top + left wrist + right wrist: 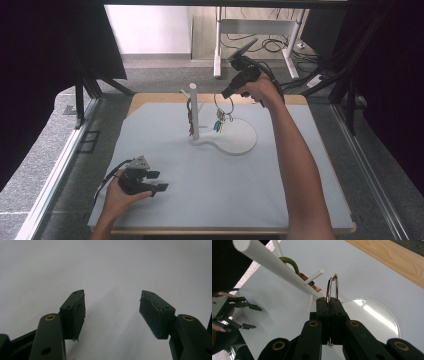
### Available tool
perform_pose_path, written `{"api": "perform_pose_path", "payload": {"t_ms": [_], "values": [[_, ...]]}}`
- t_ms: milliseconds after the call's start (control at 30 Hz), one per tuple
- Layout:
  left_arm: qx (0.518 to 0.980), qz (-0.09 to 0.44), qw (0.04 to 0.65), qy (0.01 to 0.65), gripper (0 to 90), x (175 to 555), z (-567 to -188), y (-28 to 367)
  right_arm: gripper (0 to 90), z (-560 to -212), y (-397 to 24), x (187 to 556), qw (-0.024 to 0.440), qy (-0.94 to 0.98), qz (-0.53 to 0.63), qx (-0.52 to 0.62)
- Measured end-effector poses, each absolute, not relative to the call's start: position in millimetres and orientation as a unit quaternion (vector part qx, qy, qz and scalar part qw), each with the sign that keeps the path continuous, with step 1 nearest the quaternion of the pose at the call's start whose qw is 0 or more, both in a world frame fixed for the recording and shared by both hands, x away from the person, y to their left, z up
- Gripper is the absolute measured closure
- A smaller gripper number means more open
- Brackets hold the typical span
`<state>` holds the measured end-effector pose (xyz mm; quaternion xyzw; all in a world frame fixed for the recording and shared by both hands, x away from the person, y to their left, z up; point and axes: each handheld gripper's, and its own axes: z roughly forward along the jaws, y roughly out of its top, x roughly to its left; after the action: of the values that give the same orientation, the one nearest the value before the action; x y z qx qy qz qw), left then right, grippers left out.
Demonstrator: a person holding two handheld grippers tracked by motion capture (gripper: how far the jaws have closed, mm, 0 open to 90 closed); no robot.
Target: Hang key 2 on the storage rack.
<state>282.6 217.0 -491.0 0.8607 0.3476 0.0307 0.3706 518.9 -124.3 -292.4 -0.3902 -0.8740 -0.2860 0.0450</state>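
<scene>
Table (165, 165) has the white sheet on it, and the white peg stand (194, 112) sits on its round base mid-table toward the far side, a bunch of keys already hanging on one peg. My right gripper (329, 301) is clamped tight on the key ring (223, 104), held up just right of the stand's post with the keys dangling under it. My left gripper (112, 312) rests near the front-left corner, jaws spread, nothing between them.
</scene>
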Motion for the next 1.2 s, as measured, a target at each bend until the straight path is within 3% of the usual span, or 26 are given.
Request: {"api": "perform_pose_path", "payload": {"t_ms": [1200], "values": [[0.864, 0.028, 0.370, 0.341, 37.8, 283.7, -492.1, 216.3, 87.6, -324.9, -79.5, 529.4, 0.060, -0.886, -0.269, -0.373]]}}
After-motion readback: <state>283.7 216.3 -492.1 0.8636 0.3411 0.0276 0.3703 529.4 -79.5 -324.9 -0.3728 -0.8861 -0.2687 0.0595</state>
